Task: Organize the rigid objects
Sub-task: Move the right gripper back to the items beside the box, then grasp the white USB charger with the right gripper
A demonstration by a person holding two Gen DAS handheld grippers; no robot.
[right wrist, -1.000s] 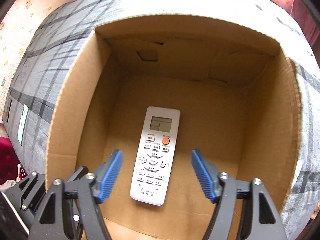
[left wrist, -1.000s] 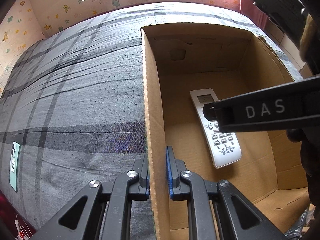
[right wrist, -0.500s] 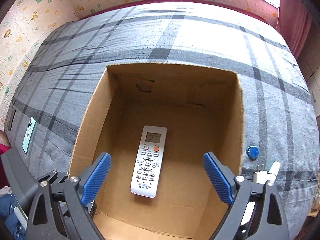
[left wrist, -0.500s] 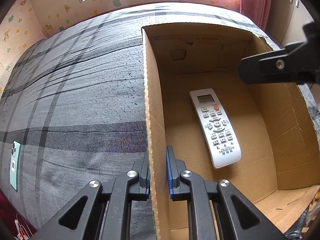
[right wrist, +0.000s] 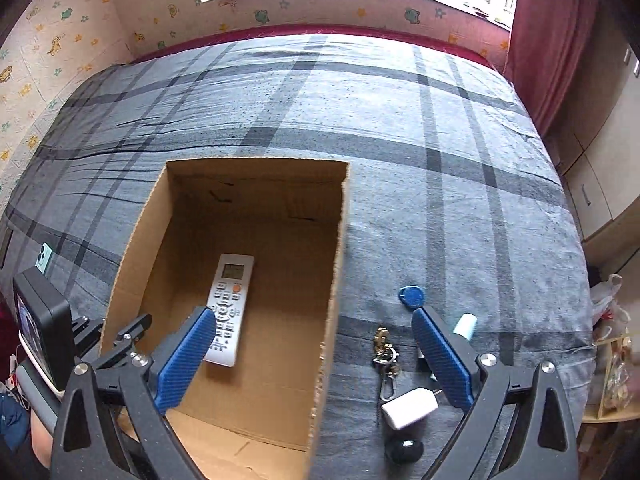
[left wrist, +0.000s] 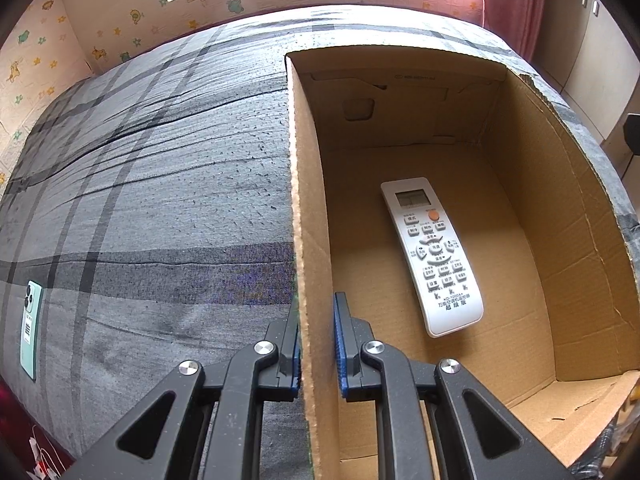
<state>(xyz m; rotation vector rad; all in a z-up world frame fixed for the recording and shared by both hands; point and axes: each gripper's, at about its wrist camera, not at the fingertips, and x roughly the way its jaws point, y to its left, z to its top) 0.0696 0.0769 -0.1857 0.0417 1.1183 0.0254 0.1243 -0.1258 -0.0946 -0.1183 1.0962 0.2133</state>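
Left wrist view shows the grey plaid bedspread (left wrist: 160, 184) filling most of the scene, wrinkled in long dark lines; on it stands the open cardboard box (left wrist: 532, 208), its near side wall rising straight between my fingers; my left gripper (left wrist: 316, 344) is clamped on that box wall, one blue pad outside and one inside, pressed flat against the cardboard; the white remote control (left wrist: 432, 256) lies face up on the box floor, buttons and small screen showing, apart from every wall; far off at the left edge of the bedspread lies a mint green phone (left wrist: 30, 328), back side up.

From the right wrist view my right gripper (right wrist: 312, 344) hangs above the box's right wall with its jaws spread wide and opening a little more, nothing between the pads and nothing touched; one blue finger sits over the box interior near the remote control, the other over the bedspread to the right of the box; there, outside the box, lie the smaller things close together: a white charger plug (right wrist: 408, 402), a bunch of keys (right wrist: 384, 350) with a clip, a blue key fob (right wrist: 412, 296), a pale blue and white tube (right wrist: 466, 326) partly hidden behind my finger, and a small black round object (right wrist: 404, 449) nearest the camera.
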